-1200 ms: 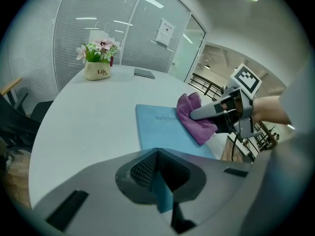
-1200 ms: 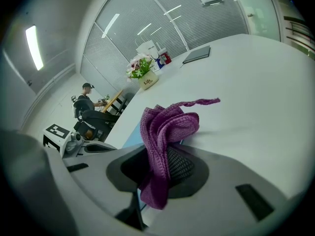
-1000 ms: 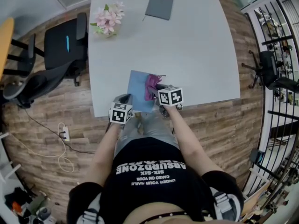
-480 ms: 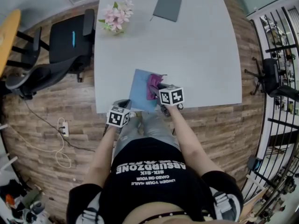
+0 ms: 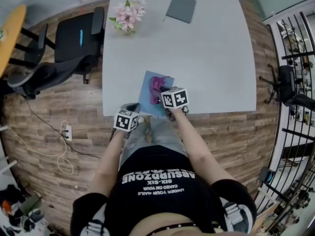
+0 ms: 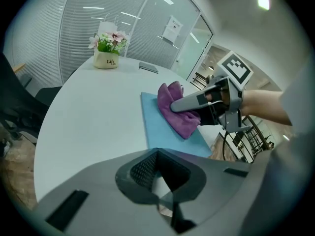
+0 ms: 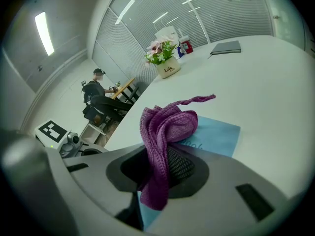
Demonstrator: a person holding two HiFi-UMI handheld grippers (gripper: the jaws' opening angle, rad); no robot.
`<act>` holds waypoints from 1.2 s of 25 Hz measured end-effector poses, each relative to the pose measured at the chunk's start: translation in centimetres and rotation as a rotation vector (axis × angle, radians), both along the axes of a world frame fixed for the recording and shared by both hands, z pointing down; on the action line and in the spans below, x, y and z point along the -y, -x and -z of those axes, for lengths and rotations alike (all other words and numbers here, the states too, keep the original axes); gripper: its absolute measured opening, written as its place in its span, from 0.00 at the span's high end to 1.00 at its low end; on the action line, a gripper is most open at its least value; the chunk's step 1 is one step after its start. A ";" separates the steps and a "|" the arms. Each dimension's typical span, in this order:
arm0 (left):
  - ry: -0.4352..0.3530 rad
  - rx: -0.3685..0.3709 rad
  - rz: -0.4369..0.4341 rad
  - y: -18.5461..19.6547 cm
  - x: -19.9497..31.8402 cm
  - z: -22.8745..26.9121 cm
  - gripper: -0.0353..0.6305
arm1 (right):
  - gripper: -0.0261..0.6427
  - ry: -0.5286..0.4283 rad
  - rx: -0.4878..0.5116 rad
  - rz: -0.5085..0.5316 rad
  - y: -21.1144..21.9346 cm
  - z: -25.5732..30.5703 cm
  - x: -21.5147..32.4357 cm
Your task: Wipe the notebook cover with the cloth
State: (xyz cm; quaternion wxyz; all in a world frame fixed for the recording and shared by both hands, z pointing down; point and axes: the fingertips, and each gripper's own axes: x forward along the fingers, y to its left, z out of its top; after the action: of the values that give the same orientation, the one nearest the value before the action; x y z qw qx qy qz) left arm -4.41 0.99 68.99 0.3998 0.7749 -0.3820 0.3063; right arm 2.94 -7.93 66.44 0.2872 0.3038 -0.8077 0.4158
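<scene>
A light blue notebook lies flat at the near edge of the white table. My right gripper is over it, shut on a bunched purple cloth that rests on the cover. In the right gripper view the cloth hangs out of the jaws over the notebook. The left gripper hovers at the table's front edge, left of the notebook, shut and holding nothing. The left gripper view shows the notebook, the cloth and the right gripper pressed on it.
A flower pot and a grey notebook stand at the far end of the table. A black office chair is to the left. A person sits far back in the right gripper view.
The right gripper has slid the cloth a little leftward across the blue cover. The left gripper has hardly moved.
</scene>
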 end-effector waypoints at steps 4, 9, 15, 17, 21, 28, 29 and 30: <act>-0.029 0.033 -0.029 -0.1 -0.1 -0.2 0.92 | 0.81 0.002 0.013 0.029 1.7 -0.1 -0.4; -0.028 0.036 -0.057 -0.1 0.0 -0.1 0.92 | 0.81 0.005 0.044 0.055 3.3 -0.2 -0.6; -0.028 0.026 -0.041 0.1 -0.1 -0.2 0.92 | 0.81 0.009 0.058 0.102 5.5 -0.2 -1.4; -0.030 0.026 -0.053 0.1 -0.1 -0.2 0.92 | 0.81 0.008 0.055 0.116 5.9 -0.2 -1.7; -0.027 0.042 -0.085 -0.1 -0.1 -0.5 0.92 | 0.81 -0.002 0.055 0.119 5.6 -0.2 -1.6; -0.044 0.068 -0.061 0.9 -1.5 -0.1 0.92 | 0.81 -0.005 0.059 0.102 5.2 -0.3 -1.6; -0.036 0.057 -0.050 0.9 -1.5 -0.3 0.92 | 0.81 -0.007 0.058 0.101 5.3 -0.3 -1.6; -0.028 0.054 -0.045 1.0 -1.5 -0.5 0.92 | 0.81 -0.007 0.058 0.102 5.3 -0.3 -1.6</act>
State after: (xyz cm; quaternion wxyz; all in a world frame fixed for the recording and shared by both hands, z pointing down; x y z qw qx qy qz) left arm -5.37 2.49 69.48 0.3714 0.7803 -0.3796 0.3304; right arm -2.40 -6.29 66.78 0.2833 0.2512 -0.8316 0.4064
